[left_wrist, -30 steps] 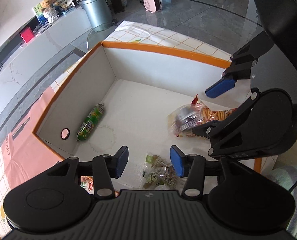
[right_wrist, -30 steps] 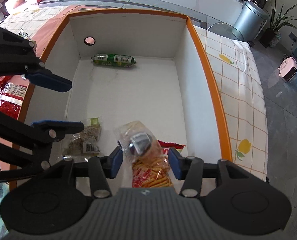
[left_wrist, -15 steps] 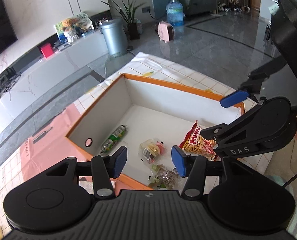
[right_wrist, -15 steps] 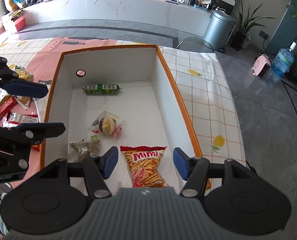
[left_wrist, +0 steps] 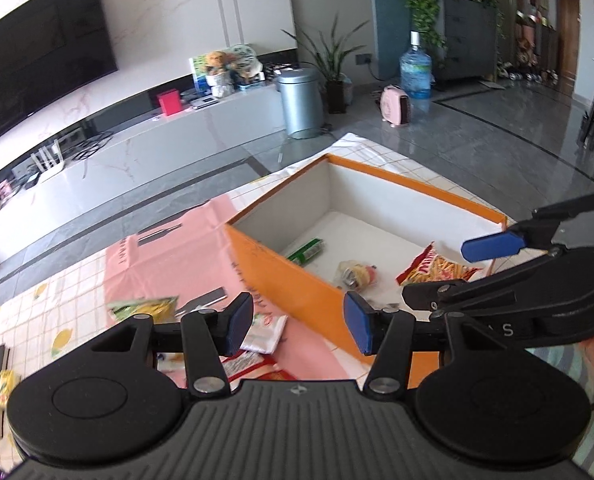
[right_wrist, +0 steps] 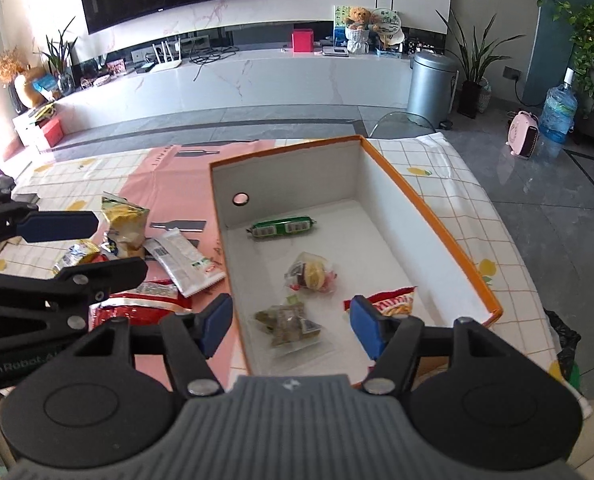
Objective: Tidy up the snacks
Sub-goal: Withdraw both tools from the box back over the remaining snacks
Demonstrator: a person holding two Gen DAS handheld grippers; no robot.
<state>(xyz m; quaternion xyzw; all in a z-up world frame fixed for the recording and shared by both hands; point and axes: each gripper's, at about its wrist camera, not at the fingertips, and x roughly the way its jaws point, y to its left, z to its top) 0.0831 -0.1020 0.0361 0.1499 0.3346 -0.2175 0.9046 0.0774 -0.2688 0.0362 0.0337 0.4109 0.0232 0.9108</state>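
- The orange box (right_wrist: 449, 240) sits on the surface (right_wrist: 457, 168) toward its right edge, open at the top, and already holds four snacks.
- In the box: a green sausage stick (right_wrist: 283, 227) near the far wall, a clear-wrapped cake (right_wrist: 311, 274) around the middle of the floor, a clear pack of brownish pieces (right_wrist: 287, 324) by the near left corner, and a red bag of sticks (right_wrist: 395, 304) by the near right wall.
- Judged from that, the sorting is partly done; roughly as much again lies outside.
- Still loose on the surface, left of the box on the pink sheet (right_wrist: 177, 196): a yellow-green bag (right_wrist: 123, 224), a white wrapped bar (right_wrist: 183, 260), a small yellow packet (right_wrist: 79, 256) and a red packet (right_wrist: 137, 304) near the surface's front edge. They overlap, so the exact count is unclear.
- The left claw (left_wrist: 299, 324) stands apart with nothing between its pads, hanging over the box's near left corner and the pink sheet.
- The right claw (right_wrist: 291, 326) is widening, also with nothing clamped; it hangs above the near end of the box.
- Likely next step: one claw goes to the loose pile left of the box. The overlapping wrappers may make a single clean pick awkward.
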